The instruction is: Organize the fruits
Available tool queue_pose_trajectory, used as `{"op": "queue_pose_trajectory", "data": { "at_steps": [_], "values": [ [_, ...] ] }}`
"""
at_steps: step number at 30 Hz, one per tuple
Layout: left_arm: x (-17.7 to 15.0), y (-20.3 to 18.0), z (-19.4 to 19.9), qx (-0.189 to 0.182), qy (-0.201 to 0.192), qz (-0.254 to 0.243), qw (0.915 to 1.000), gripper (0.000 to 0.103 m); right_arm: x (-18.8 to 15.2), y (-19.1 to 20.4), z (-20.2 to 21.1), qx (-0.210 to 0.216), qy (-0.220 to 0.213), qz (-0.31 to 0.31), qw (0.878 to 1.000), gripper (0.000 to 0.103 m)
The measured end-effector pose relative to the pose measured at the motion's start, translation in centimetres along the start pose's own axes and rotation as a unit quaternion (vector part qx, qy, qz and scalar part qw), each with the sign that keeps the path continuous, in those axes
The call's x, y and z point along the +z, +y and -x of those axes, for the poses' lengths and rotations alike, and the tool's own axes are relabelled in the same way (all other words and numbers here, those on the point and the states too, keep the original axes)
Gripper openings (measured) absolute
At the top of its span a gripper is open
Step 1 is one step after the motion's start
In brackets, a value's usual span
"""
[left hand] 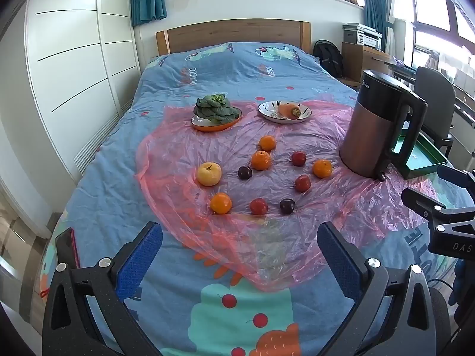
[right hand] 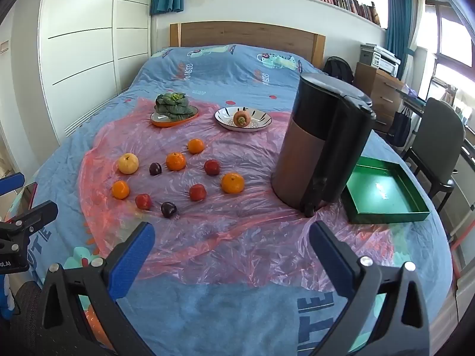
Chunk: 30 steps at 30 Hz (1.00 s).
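A: Quick pass, left to right in the right wrist view. Yellow apple [right hand: 128, 163] at centre left, then four oranges, e.g. [right hand: 120, 189], mixed with red and dark plums such as [right hand: 168, 209], all loose on the pink plastic sheet [right hand: 237, 237]. Green tray [right hand: 386, 195] at right, nothing in it.

B: Tongs?

A: Left gripper [left hand: 240, 255] spread wide, nothing between the pads, low in its frame and short of the fruit. Right gripper [right hand: 231, 252] the same.

B: Risks?

A: Round fruit on slick, crinkled film over a soft bed [right hand: 237, 320]: a nudge from one finger likely rolls a plum into its neighbour or off the sheet. Pressing down could dent the mattress and set others rolling.

B: And on the right?

A: The tall kettle [right hand: 320, 148] stands between the fruit and the tray, touching the tray's left edge as far as I can tell. Carrying fruit across could clip it and tip it.
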State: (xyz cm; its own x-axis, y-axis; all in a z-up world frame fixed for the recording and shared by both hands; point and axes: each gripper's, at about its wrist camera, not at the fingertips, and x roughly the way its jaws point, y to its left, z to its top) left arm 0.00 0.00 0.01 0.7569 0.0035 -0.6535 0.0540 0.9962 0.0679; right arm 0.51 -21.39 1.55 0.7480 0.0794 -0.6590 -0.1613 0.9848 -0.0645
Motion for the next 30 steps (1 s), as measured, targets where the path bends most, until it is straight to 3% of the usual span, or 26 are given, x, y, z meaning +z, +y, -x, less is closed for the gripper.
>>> {"op": "queue_pose_trajectory", "data": {
  "at_steps": [30],
  "values": [
    [-0.3,-0.17,0.53,-0.02,0.001,0.006,0.9998,0.102,0.22,0.17,0.82,-0.003,-0.005,0.0,1.0,0.103]
  ]
}}
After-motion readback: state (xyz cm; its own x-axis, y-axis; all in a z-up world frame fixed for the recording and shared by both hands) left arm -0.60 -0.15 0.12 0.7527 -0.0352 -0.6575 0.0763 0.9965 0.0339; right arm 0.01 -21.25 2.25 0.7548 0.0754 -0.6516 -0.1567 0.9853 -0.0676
